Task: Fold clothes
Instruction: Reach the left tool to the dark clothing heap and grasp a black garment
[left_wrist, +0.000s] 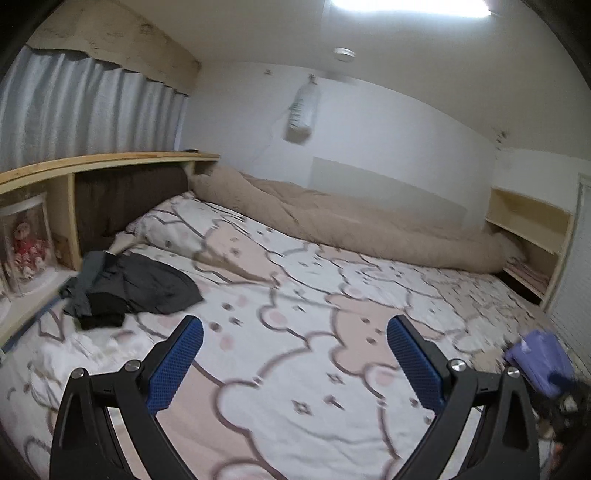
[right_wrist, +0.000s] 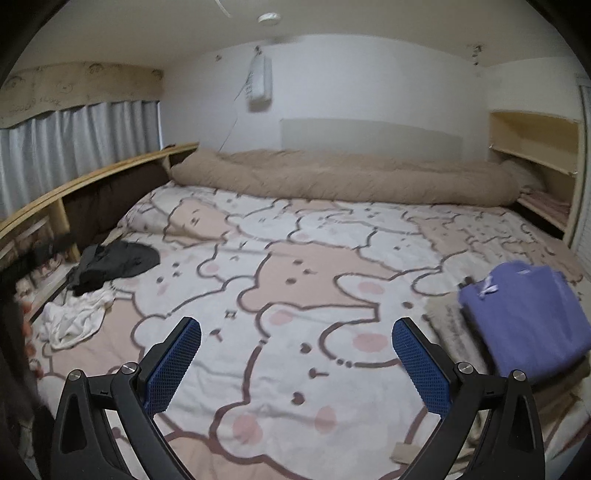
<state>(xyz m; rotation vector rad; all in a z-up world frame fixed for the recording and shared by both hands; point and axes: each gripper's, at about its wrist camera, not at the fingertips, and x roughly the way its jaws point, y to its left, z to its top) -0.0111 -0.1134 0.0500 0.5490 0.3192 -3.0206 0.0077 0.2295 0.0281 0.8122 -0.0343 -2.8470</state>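
bed: your work area is a wide bed under a white-and-pink quilt with a cartoon bear print (right_wrist: 295, 295); middle of it is bare.
far edge: a long beige rolled-up comforter (right_wrist: 351, 177) lies along the wall side, end to end.
room: white walls, grey pleated curtain (left_wrist: 85, 110) on your left above a light wooden headboard shelf (left_wrist: 110, 162); a dark brown cushion (left_wrist: 129, 199) sits under that shelf. A second pale wooden shelf unit (right_wrist: 535, 147) stands at the far right corner. Something white hangs on the back wall, too blurred to identify.
left tongs: your left tongs (left_wrist: 294, 332) are spread wide, blue textured pads facing each other, nothing between them, above the quilt.
right tongs: your right tongs (right_wrist: 296, 334) are likewise spread wide and empty, above the quilt.
unfolded clothes: a crumpled pile of dark grey and black garments (left_wrist: 125, 288) lies at the far left by the headboard, well apart from both tongs, ahead and left of the left one. Just beside it, nearer you, a rumpled white garment (right_wrist: 74, 317).
folded item: a folded lavender-purple garment (right_wrist: 528, 317) sits at the right edge on a beige layer, just right of the right tongs' right finger, not touching. In the left wrist view it shows only as a blurred purple patch at far right.
blur: both views are motion-smeared.
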